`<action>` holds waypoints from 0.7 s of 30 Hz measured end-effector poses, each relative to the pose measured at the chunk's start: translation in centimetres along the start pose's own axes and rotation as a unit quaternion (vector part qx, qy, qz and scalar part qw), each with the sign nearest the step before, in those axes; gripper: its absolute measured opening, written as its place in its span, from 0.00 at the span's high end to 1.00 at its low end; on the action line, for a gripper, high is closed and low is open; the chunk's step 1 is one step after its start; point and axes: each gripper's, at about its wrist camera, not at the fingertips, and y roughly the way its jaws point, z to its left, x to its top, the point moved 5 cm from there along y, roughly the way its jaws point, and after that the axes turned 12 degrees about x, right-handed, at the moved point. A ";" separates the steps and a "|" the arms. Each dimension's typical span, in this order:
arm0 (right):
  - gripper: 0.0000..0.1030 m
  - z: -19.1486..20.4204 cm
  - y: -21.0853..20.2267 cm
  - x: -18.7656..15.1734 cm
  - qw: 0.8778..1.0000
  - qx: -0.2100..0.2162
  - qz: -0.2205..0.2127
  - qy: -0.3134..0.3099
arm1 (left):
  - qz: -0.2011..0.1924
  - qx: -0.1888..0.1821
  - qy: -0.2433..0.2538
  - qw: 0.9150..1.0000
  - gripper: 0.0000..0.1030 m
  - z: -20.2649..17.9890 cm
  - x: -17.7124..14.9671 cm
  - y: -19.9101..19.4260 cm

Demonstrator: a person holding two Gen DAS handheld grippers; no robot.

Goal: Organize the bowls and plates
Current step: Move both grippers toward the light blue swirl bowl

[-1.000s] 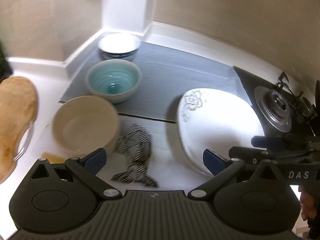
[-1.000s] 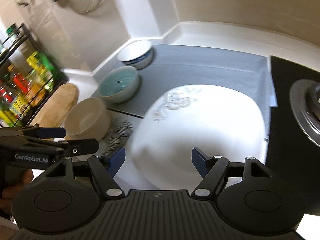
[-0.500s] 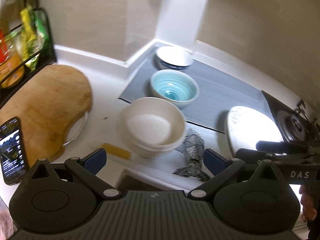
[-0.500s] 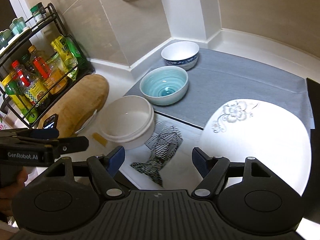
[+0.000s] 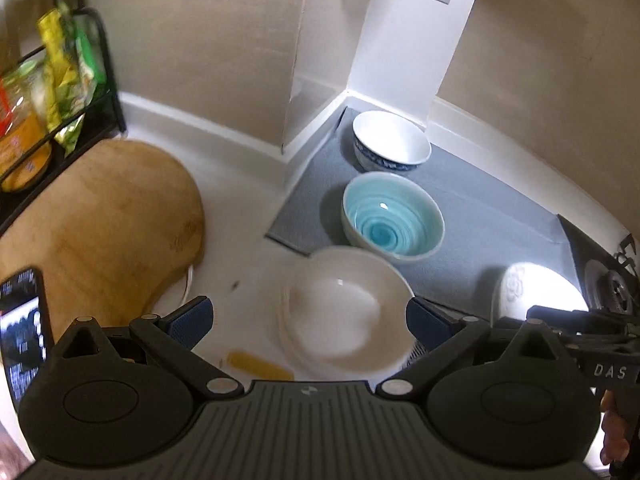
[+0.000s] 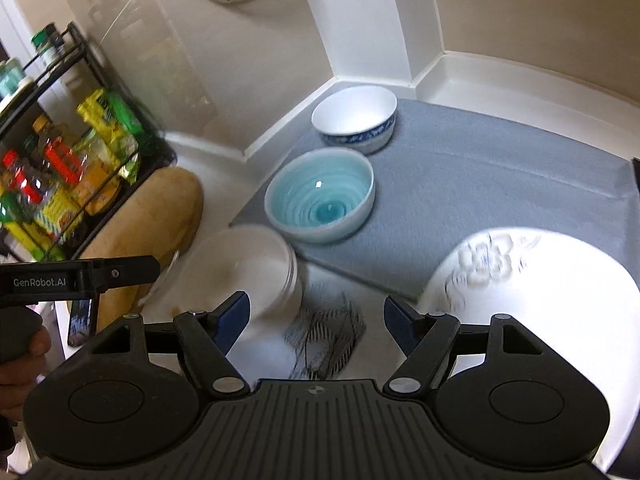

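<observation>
Both grippers' jaws are held apart and empty; the left gripper [image 5: 308, 316] is lined up over the cream bowl [image 5: 340, 312], probably for stacking.

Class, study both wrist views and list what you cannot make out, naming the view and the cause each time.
- Flower plate: right wrist view, glare and motion blur wipe out its pattern.
- Striped cloth: right wrist view, blurred; in the left wrist view the cream bowl and the gripper hide almost all of it.
- Phone: left wrist view, cut off by the edge, screen unreadable.
- Rack bottles: labels blurred.
</observation>
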 end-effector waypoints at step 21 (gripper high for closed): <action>0.26 -6.7 8.4 7.4 0.998 -0.042 0.022 0.049 | 0.075 -0.017 0.027 0.997 0.00 -4.9 8.2 12.4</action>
